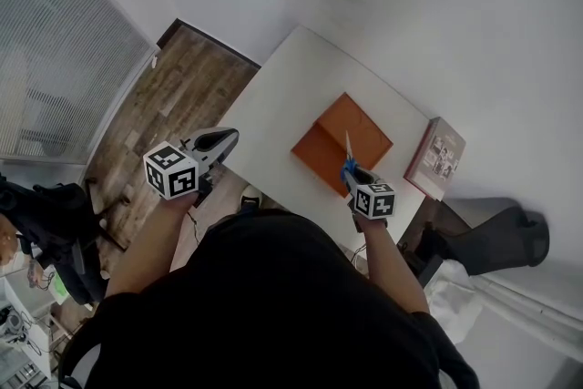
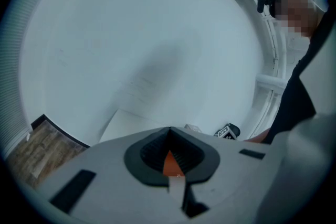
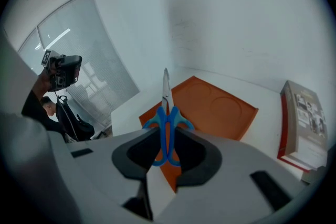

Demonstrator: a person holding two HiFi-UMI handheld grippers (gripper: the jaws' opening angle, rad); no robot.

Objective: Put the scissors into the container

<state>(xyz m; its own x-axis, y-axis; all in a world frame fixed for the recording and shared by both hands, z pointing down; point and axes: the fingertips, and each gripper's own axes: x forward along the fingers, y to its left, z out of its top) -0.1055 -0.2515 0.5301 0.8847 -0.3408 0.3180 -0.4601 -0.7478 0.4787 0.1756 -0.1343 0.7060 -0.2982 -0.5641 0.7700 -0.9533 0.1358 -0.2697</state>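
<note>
The right claw (image 3: 167, 136) is clamped on the blue handles of the scissors (image 3: 166, 114), which point blades-up at frame centre above the orange container (image 3: 220, 107). Light and stiff, they could slip, so the handles seem the best hold. The left claw (image 2: 169, 131) is closed and empty.

A white table (image 1: 273, 100) is pictured bearing an orange container (image 1: 360, 134), with a book (image 1: 437, 158) laid at its right

Open room over the white table (image 1: 273, 105) left of the orange tray (image 1: 366, 128); a book (image 1: 437, 156) near its right edge
</note>
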